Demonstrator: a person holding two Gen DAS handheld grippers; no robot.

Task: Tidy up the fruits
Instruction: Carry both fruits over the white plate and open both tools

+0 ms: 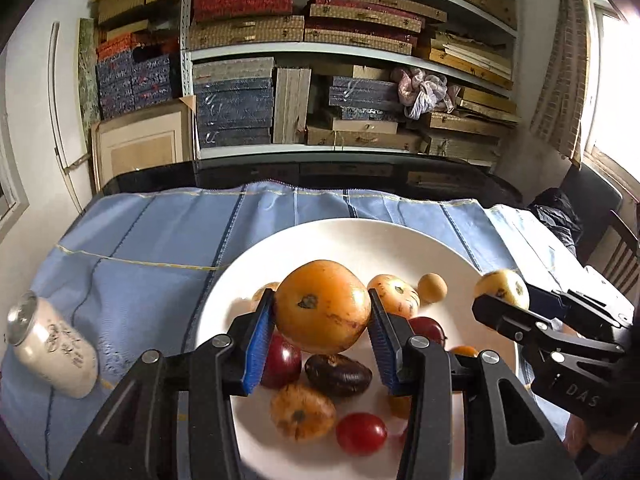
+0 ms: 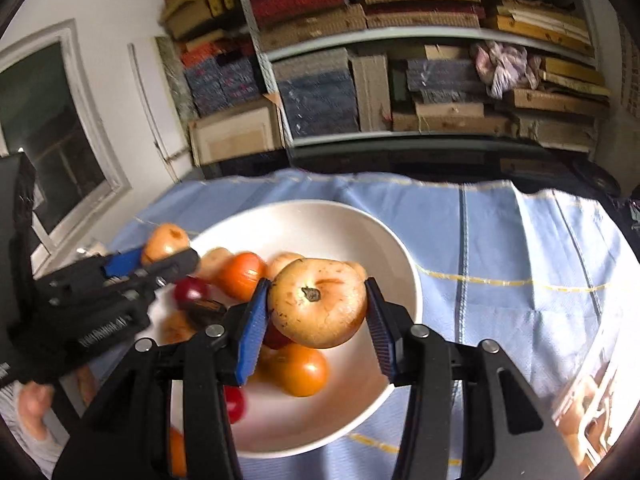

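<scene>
The blue-padded fingers of the left gripper are pinching a large orange-yellow fruit from both sides, holding it clear above the white plate. The right gripper is doing the same with a paler yellow fruit, its pads pressing on either flank and the dark stem scar facing the camera; in the left wrist view that same fruit is showing small at the right, over the plate's edge.

The plate is sitting on a light blue cloth with darker stripes and thin yellow lines, which is covering a dark table. On the plate are lying more fruits: several small orange ones, glossy red ones and one dark, wrinkled brown one. A pale drink can is standing on the cloth to the left of the plate, well apart from it.

Behind the table a white metal shelf unit is filling the wall, stacked with flat boxes in red, tan and dark blue, with a crumpled plastic bag among them. A window is showing on the left wall in the right wrist view, and bright daylight is coming in at the far right beside a curtain.
</scene>
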